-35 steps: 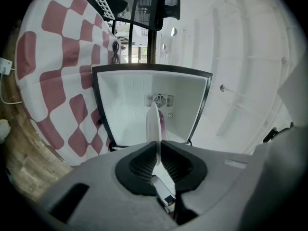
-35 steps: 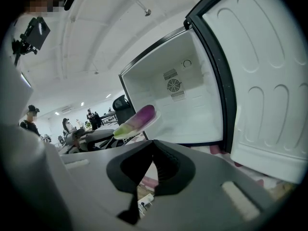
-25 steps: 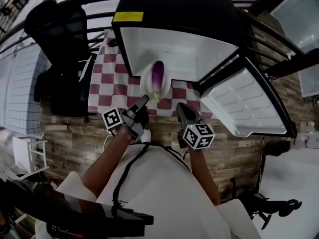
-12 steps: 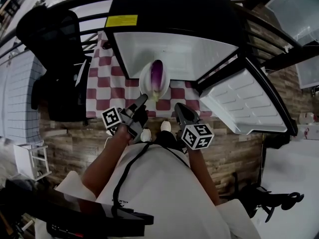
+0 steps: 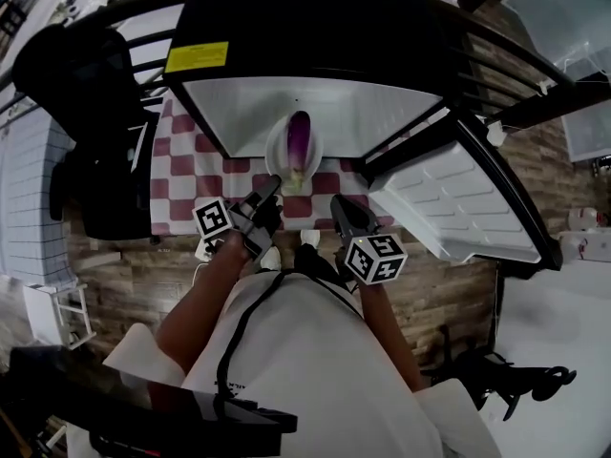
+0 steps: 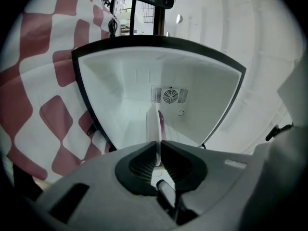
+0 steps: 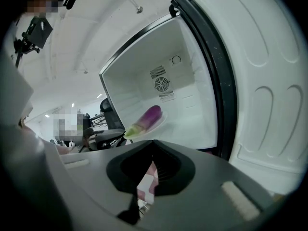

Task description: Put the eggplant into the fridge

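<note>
A purple eggplant (image 5: 300, 139) with a green stem end lies on a white plate (image 5: 277, 156) held at the mouth of the open fridge (image 5: 382, 113). My left gripper (image 5: 268, 188) is shut on the plate's near rim. In the left gripper view the plate (image 6: 152, 124) shows edge-on between the pads, with the eggplant (image 6: 161, 125) just right of it. The right gripper (image 5: 338, 202) hangs shut and empty to the right, short of the fridge. From the right gripper view the eggplant (image 7: 147, 118) and plate (image 7: 162, 121) sit in front of the white interior.
The fridge door (image 5: 458, 208) stands swung open to the right, close beside my right gripper. A red-and-white checkered cloth (image 5: 205, 175) hangs under the fridge. A black office chair (image 5: 95, 113) stands at the left on the wood-look floor (image 5: 124, 256).
Both grippers have moved toward the fridge. The plate with the eggplant now reaches further into the opening. The grip on the rim is unchanged.
</note>
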Available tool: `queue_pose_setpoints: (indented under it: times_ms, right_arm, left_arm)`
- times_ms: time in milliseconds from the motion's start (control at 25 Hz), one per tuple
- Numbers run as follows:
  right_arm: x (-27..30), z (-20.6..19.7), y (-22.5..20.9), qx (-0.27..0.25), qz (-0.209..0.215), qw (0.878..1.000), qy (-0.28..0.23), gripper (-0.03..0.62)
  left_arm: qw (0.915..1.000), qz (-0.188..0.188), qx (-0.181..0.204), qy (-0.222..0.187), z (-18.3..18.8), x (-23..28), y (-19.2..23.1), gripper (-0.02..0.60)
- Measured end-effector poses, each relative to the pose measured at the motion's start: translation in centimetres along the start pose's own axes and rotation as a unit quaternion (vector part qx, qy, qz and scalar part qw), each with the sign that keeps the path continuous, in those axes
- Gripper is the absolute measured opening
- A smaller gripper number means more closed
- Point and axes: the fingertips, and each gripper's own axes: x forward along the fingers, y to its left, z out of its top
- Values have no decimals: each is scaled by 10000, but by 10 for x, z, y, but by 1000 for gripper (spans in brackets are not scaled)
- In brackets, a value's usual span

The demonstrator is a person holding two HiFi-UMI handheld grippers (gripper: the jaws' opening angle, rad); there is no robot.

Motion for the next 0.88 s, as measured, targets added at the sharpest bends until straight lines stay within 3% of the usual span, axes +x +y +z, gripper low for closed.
queue_pose_setpoints:
  times_ms: [320, 880]
  right_arm:
    - [11, 11, -31, -48, 6, 9998, 199, 8]
    - [45, 15, -44, -205, 198, 9988, 398, 8]
  left_arm:
    - [10000, -39, -31, 53, 8, 45, 20, 34]
    - [9997, -20, 39, 223, 10, 104, 50, 34]
